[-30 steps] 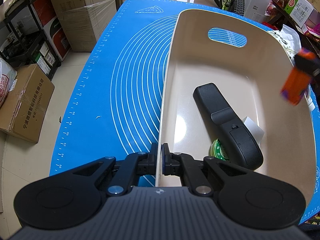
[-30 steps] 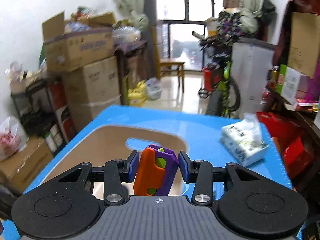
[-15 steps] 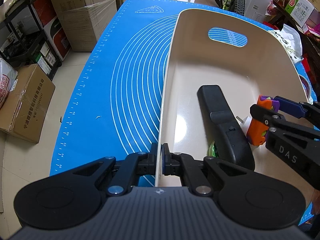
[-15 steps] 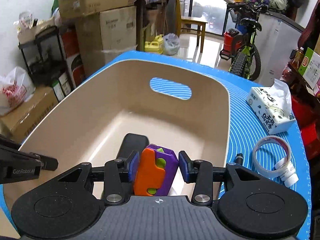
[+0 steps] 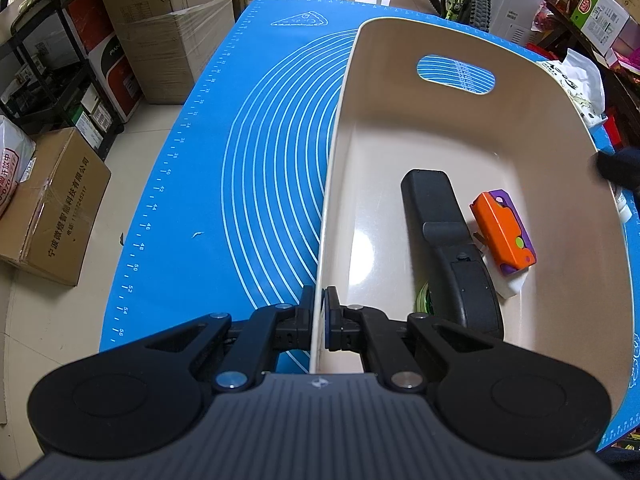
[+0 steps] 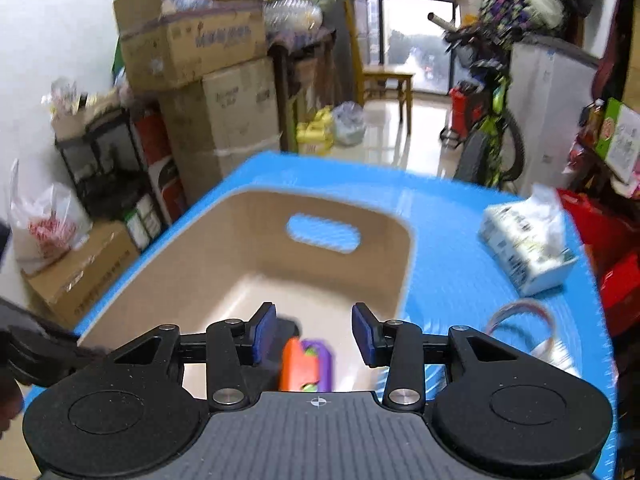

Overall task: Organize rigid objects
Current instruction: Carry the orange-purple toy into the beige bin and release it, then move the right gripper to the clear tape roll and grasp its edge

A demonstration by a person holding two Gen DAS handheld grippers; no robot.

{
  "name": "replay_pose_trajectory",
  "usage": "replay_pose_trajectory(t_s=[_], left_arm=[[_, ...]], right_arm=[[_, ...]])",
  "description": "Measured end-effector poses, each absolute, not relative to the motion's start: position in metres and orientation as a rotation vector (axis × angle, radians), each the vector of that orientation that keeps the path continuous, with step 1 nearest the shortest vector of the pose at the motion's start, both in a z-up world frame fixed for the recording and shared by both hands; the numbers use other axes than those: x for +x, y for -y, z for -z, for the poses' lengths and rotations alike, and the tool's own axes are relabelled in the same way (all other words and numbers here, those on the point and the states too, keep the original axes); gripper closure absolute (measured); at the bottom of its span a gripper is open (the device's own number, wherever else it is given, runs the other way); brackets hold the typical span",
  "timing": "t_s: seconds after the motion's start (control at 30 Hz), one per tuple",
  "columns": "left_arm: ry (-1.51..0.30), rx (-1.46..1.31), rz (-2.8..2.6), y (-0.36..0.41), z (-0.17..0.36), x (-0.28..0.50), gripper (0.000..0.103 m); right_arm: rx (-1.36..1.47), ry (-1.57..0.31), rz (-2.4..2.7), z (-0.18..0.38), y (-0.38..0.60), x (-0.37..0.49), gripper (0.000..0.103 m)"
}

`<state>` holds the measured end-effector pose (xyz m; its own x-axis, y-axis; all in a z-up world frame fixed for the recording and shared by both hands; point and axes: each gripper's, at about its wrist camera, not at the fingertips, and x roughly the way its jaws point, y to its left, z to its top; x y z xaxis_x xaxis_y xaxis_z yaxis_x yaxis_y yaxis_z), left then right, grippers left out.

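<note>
A beige bin (image 5: 448,40) (image 6: 224,248) stands on the blue mat (image 5: 248,168). My left gripper (image 5: 320,316) is shut on the bin's near left wall. Inside lie a long black device (image 5: 444,240), an orange and purple toy (image 5: 504,232) (image 6: 306,366), a white piece (image 5: 510,286) under the toy and a green item (image 5: 422,300) half hidden by the device. My right gripper (image 6: 316,334) hangs above the bin, its jaws opening, and the toy lies below them, free of the pads. A dark bit of that gripper (image 5: 618,166) shows at the bin's right rim.
To the right of the bin on the mat are a tissue pack (image 6: 528,248), a roll of clear tape (image 6: 524,324) and a small white bottle (image 5: 622,204). Cardboard boxes (image 5: 52,208) and a black shelf (image 5: 52,76) stand on the floor to the left. A bicycle (image 6: 492,128) is behind the table.
The right gripper carried the toy down into the bin, let it go and drew back up and to the right. The toy now lies beside the black device. The left gripper kept its hold.
</note>
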<state>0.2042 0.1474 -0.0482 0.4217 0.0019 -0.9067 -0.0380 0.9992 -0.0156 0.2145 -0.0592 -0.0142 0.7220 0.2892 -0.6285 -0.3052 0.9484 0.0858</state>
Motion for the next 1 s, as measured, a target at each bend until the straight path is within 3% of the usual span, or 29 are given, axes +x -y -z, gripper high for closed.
replay_pose_trajectory(t_s=[0.1, 0.33, 0.73, 1.0], left_arm=[[-1.135, -0.037, -0.025, -0.148, 0.048, 0.204, 0.097], [-1.135, -0.038, -0.025, -0.148, 0.048, 0.205, 0.097], [-1.135, -0.025, -0.036, -0.147, 0.047, 0.204, 0.097], [-1.138, -0.022, -0.039, -0.146, 0.047, 0.204, 0.096]], right_arm=[[-0.007, -0.643, -0.283, -0.001, 0.082, 0.213, 0.04], [0.021, -0.674, -0.146, 0.006, 0.141, 0.225, 0.04], [0.247, -0.879, 0.053, 0.093, 0.205, 0.256, 0.044], [0.411, -0.908, 0.164, 0.119, 0.224, 0.279, 0.044]])
